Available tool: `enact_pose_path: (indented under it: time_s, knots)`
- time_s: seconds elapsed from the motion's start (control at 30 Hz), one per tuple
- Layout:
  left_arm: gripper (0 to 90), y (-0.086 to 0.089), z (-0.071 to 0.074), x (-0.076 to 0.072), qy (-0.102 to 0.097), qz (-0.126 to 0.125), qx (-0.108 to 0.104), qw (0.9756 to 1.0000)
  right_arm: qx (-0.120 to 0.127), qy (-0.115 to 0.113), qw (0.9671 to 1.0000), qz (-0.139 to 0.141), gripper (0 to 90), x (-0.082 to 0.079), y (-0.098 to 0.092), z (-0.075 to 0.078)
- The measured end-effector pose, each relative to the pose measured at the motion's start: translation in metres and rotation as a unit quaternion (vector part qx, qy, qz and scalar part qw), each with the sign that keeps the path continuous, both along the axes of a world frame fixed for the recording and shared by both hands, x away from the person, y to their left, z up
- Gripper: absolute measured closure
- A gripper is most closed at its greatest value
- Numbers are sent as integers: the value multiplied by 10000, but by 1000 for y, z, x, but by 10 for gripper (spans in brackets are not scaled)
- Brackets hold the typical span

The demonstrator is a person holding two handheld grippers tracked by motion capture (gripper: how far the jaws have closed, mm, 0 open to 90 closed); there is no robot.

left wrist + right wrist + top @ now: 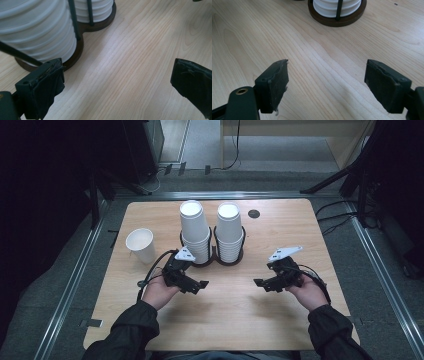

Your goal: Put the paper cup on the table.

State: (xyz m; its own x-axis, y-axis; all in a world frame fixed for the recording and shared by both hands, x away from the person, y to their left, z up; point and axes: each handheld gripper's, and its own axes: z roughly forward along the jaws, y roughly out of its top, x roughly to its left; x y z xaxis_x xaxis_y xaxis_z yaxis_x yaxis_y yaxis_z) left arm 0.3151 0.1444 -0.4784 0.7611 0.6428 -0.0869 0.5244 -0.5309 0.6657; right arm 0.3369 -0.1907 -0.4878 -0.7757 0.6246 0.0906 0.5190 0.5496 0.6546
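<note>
Two tall stacks of white paper cups stand upside down in a dark double holder (214,260) at the table's middle: the left stack (195,231) and the right stack (230,231). A single white cup (141,245) stands upright to their left. My left gripper (199,286) hovers low in front of the left stack, open, nothing between its jaws; its view has that stack (37,32) and the holder's base (100,25) close by. My right gripper (260,283) is held over bare wood at the right, open and empty, with the right stack's base (337,15) ahead of it.
The wooden table (225,320) has a small dark round hole (254,213) near its far edge. Metal rails and grey floor run around it, and dark stands and cables sit at the far corners.
</note>
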Motion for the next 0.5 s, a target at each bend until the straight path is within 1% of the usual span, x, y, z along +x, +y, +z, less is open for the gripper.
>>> enact_pose_path:
  time_s: [0.07,0.23,0.33,0.5]
  knots:
    - [0,-4,-1,-1,-26,-47,43,10000,23,38,10000,-17,194,0,1,0]
    - [0,-10,-3,-3,-1,-173,89,9998,42,5,10000,57,194,0,3,-1]
    - [0,-10,-5,-2,32,-150,34,9999,4,12,10000,69,194,-1,4,-1]
    - [0,-8,-7,0,46,-150,84,9998,-8,0,9999,110,194,-1,6,-1]
